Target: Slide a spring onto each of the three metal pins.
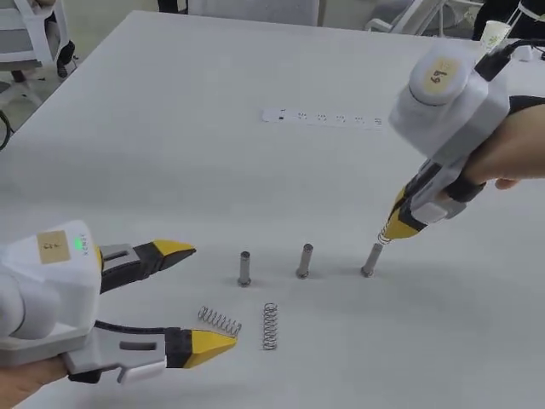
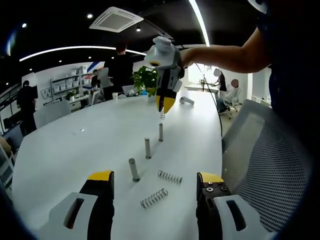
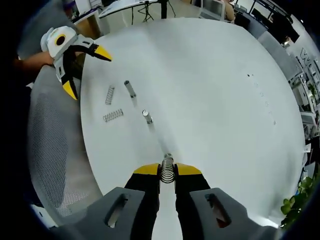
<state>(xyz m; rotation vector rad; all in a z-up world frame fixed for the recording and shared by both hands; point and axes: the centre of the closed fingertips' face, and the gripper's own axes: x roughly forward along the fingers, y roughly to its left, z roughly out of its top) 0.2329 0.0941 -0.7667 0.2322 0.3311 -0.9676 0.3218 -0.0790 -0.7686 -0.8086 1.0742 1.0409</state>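
Observation:
Three metal pins stand in a row on the white table: left pin (image 1: 244,267), middle pin (image 1: 305,260), right pin (image 1: 372,258). My right gripper (image 1: 393,228) is shut on a spring (image 3: 168,170) (image 1: 384,233) and holds it just above the top of the right pin. Two loose springs lie in front of the pins, one (image 1: 220,321) near my left gripper and one (image 1: 270,325) beside it. My left gripper (image 1: 204,296) is open at the near left, its lower tip close to the first loose spring. The pins (image 2: 147,148) and springs (image 2: 169,177) sit ahead of its fingers.
A white power strip (image 1: 322,118) lies flat farther back on the table. Chairs stand around the table's far edge (image 1: 255,10). In the left gripper view, a mesh chair (image 2: 265,160) sits at the right and people stand in the room behind.

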